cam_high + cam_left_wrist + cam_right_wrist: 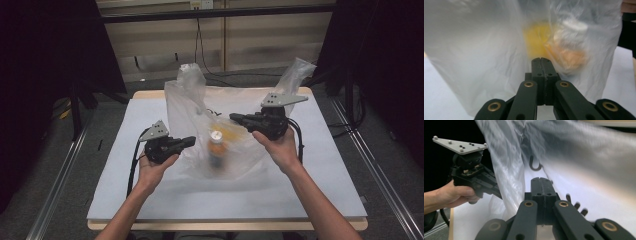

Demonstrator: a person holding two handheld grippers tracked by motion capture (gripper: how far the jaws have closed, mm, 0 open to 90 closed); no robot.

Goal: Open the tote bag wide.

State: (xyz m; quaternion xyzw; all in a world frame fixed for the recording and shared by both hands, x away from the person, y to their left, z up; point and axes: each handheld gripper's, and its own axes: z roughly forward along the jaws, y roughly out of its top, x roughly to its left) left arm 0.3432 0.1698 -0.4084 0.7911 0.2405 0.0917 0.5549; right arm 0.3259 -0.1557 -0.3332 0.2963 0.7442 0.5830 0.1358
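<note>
A translucent plastic bag (pixel 187 112) stands mid-table, its two handles (pixel 300 67) sticking up. Inside it a bottle (pixel 216 150) with a white cap and orange contents shows blurred, with something yellow (pixel 234 131) behind it. My left gripper (pixel 191 140) is at the bag's left edge, jaws shut; in the left gripper view the bag's (pixel 474 50) creases run down to the shut tips (pixel 541 60), with the bottle (pixel 569 56) beyond. My right gripper (pixel 233 117) is shut at the bag's upper right side. In the right gripper view the film (pixel 506 170) folds in at its tips (pixel 541 179), and the left gripper (pixel 474 177) shows farther off.
The bag rests over a white board (pixel 125 190) on a wooden table (pixel 150 93). Black curtains (pixel 45 60) hang at both sides, metal rails (pixel 60 175) run along the floor, and cables (pixel 200 45) hang at the far wall.
</note>
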